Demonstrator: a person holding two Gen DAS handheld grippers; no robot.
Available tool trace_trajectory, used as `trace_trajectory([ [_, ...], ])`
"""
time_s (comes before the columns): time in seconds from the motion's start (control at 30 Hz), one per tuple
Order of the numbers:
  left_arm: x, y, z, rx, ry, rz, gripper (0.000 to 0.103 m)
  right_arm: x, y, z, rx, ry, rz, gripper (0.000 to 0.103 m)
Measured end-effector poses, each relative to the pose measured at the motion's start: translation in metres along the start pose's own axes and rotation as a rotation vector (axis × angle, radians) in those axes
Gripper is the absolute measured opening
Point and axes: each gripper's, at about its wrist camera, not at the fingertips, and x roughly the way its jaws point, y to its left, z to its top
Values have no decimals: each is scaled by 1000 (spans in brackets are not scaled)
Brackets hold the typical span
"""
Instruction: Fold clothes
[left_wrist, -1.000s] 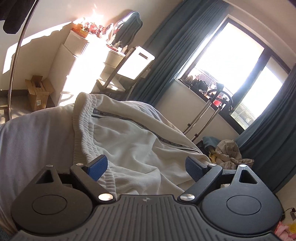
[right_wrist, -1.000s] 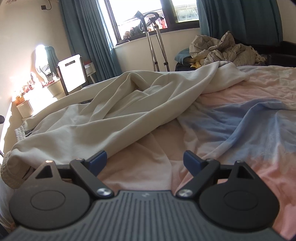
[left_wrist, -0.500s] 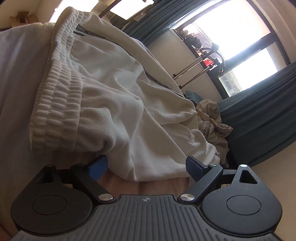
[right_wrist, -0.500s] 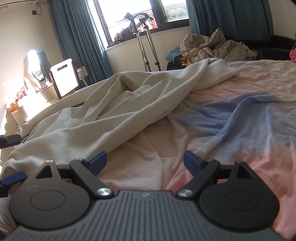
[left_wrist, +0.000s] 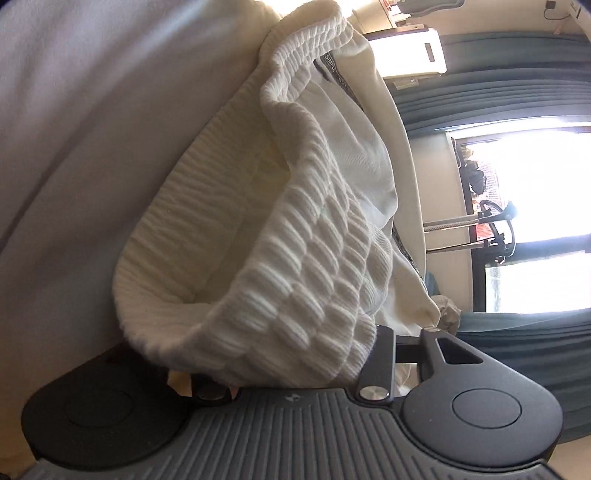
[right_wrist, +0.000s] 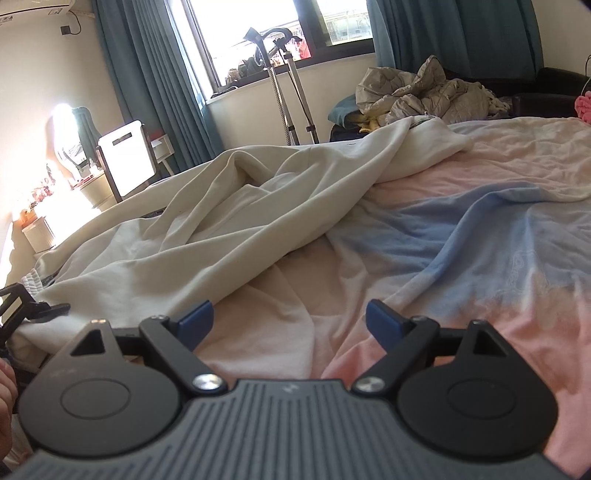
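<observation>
While the cream garment (right_wrist: 229, 221) is lying spread and rumpled across the bed (right_wrist: 480, 236), with no fold yet visible in it, the task is looking barely begun. The left gripper (left_wrist: 280, 365) is closing its jaws around the garment's ribbed waistband (left_wrist: 295, 280), whose thick bunched elastic is filling the gap between them; the fingertips are hidden under the cloth, so whether the pads are already pressing cannot be told. The right gripper (right_wrist: 290, 319) is hovering with its jaws spread wide and nothing between them, over the pink and blue bed cover just beside the garment's near edge. Everything seems to be remaining: straightening the cloth, bringing halves together, smoothing. The garment is stretching away toward the far end of the bed, its far corner lying near a heap of crumpled clothes (right_wrist: 424, 92) below the window (right_wrist: 258, 33). To the right, the bed cover is lying open and wrinkled, offering room for laying the cloth flat. To the left, the waistband is sitting close to the bed's edge, so a pull that way looks tight.
</observation>
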Motion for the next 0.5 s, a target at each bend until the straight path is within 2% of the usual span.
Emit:
trace_trajectory([
  [0.03, -3, -7, 3, 39, -15, 17, 18, 0, -1, 0, 4, -1, -4, 90],
  [0.07, -7, -14, 6, 78, -30, 34, 14, 0, -3, 0, 7, -3, -8, 90],
  [0.33, -49, -73, 50, 387, -144, 70, 11, -11, -15, 4, 43, -33, -22, 90],
  [0.43, -42, -80, 62, 485, -115, 112, 11, -9, -19, 7, 77, -29, -10, 90],
  [0.5, -32, -79, 64, 474, -61, 142, 12, -7, -20, 9, 88, -26, -6, 90],
])
